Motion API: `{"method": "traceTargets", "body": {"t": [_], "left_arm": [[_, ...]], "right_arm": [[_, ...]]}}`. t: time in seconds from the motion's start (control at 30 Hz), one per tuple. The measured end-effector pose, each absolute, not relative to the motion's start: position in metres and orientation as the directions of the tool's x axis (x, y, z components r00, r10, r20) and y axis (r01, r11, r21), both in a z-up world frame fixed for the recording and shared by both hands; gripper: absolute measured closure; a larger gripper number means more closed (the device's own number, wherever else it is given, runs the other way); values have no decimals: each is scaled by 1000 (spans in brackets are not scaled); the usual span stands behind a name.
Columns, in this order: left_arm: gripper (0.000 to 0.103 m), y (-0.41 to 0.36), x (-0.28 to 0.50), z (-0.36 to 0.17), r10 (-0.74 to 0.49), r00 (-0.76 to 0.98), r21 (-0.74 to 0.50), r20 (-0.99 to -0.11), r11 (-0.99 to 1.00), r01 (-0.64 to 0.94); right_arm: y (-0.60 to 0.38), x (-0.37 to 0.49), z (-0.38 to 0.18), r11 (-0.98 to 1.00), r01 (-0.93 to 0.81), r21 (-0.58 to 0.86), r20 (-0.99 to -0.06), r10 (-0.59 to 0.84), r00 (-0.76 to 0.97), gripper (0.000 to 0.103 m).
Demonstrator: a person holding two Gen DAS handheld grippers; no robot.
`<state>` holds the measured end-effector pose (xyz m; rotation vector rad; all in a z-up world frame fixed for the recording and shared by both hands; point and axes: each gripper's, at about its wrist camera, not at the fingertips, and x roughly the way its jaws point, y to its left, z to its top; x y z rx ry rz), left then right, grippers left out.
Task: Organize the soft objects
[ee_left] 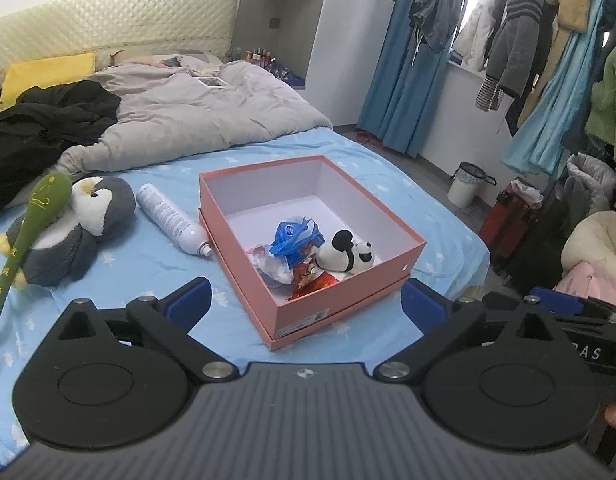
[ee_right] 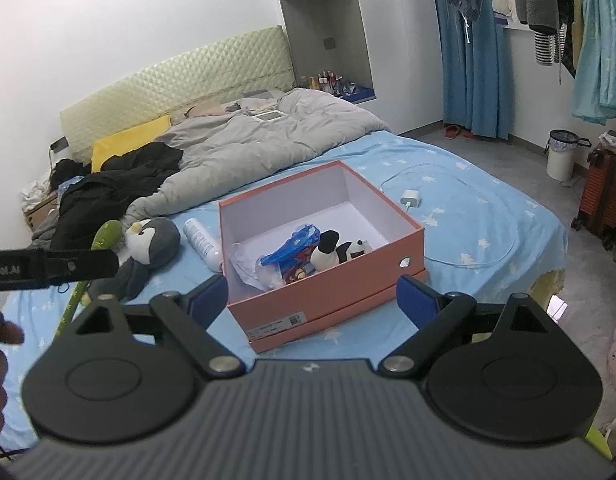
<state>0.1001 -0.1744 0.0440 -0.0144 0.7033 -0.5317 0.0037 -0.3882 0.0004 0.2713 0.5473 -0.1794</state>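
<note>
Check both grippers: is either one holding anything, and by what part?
Nothing is held. The left gripper and right gripper are both open and empty, above the bed in front of the pink box. The penguin plush lies untouched on the sheet.

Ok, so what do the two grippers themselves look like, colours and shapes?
Both match: the left gripper and right gripper each have a ribbed grey body, two round black discs, black linkage arms with silver pivot pins, and blue fingers. A small emblem marks each body's front edge.
</note>
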Motion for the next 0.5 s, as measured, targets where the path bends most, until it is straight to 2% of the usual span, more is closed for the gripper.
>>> {"method": "traceTargets", "body": {"t": [0.5], "left_arm": [[0,-173,99,45,-468,647,-199,-603,873,446]], "right_arm": [[-387,2,2,948,240,207,-529,-98,843,10]]}}
